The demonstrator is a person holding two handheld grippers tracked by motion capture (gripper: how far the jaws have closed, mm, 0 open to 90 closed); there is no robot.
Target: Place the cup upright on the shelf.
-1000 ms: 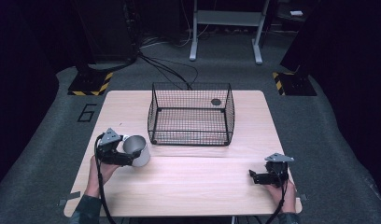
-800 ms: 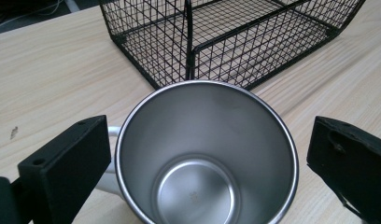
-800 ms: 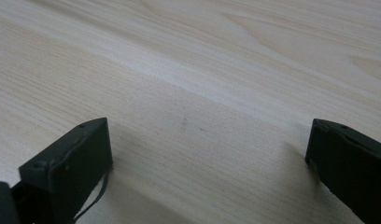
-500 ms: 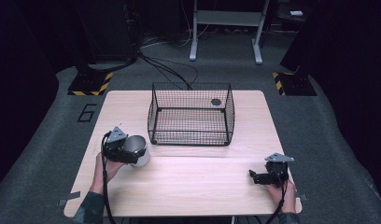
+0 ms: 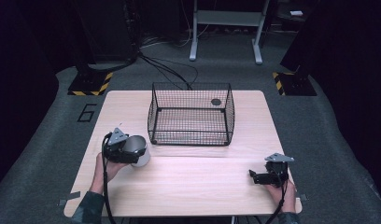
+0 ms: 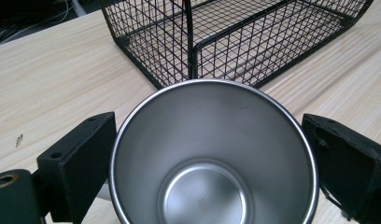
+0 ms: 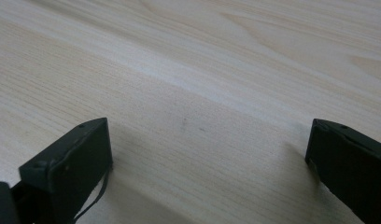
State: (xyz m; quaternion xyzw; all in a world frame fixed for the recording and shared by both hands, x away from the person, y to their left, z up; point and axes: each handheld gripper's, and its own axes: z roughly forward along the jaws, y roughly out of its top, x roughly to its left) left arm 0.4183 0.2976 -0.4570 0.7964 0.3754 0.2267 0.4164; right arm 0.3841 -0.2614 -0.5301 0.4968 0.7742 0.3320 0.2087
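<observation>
The black wire-mesh basket stands at the middle of the far edge of the pale wooden table, its open top free from above. Bare wood runs along the near edge and between basket and right edge. Toward the left edge, the shiny steel cup sits close to the basket's near-left corner, narrowing that gap.

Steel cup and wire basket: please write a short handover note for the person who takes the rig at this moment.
Left claw: shut on the steel cup, jaws on both sides of its rim; cup is empty, mouth facing the camera on that claw.
Right claw: open, holds nothing, low over the wooden table near its right front corner.
Wire basket: at the table's middle back, with only a small dark disc inside.
Done: cup grasped.
Left: probably carry the cup into the basket and release.
</observation>
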